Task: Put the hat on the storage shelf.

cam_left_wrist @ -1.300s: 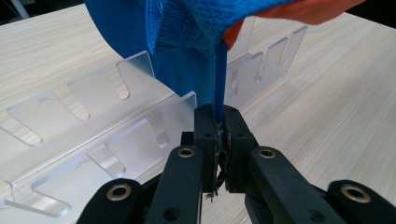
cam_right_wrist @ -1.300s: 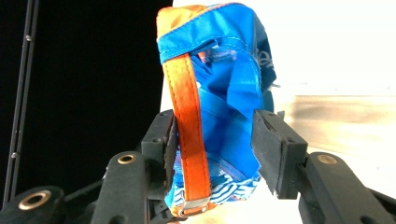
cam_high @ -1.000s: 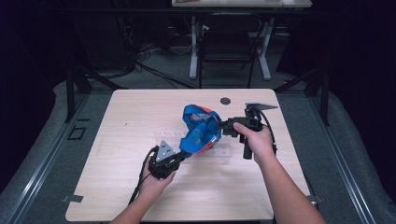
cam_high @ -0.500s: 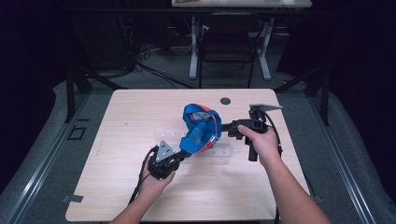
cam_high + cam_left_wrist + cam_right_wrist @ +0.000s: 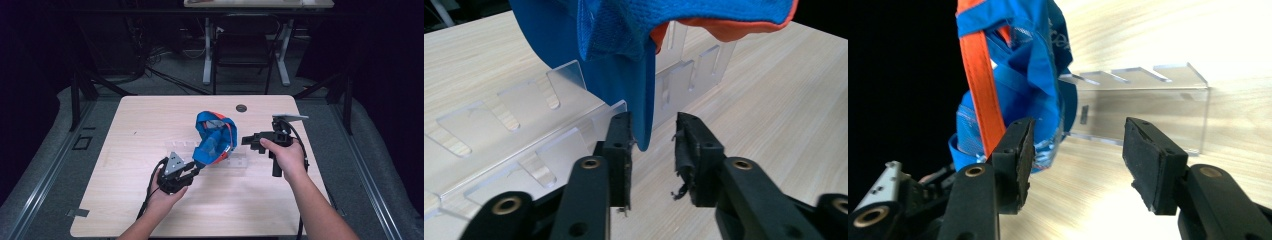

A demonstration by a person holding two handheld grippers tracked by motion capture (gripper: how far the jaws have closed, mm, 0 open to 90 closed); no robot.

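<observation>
A blue cloth with orange trim (image 5: 215, 137) is draped over a clear acrylic rack (image 5: 240, 161) at the middle of the table. My left gripper (image 5: 196, 169) sits at the cloth's lower left end. Its jaws have just been opening, and in the left gripper view (image 5: 654, 122) the cloth's hanging tip (image 5: 641, 125) lies loose between the pads, brushing the left one. My right gripper (image 5: 248, 141) stands open just right of the cloth. In the right gripper view (image 5: 1079, 127) the cloth (image 5: 1018, 75) hangs beside the left jaw, with the rack (image 5: 1148, 110) behind the gap.
The light wooden table (image 5: 130, 130) has a small dark round hole (image 5: 241, 108) near its far edge. Desk and chair legs stand on the dark floor beyond the table. The left gripper's grey plate (image 5: 878, 192) shows low in the right gripper view.
The right gripper has let go of the cloth and drawn back slightly to the right. The left hand has stayed in place at the cloth's lower end.
</observation>
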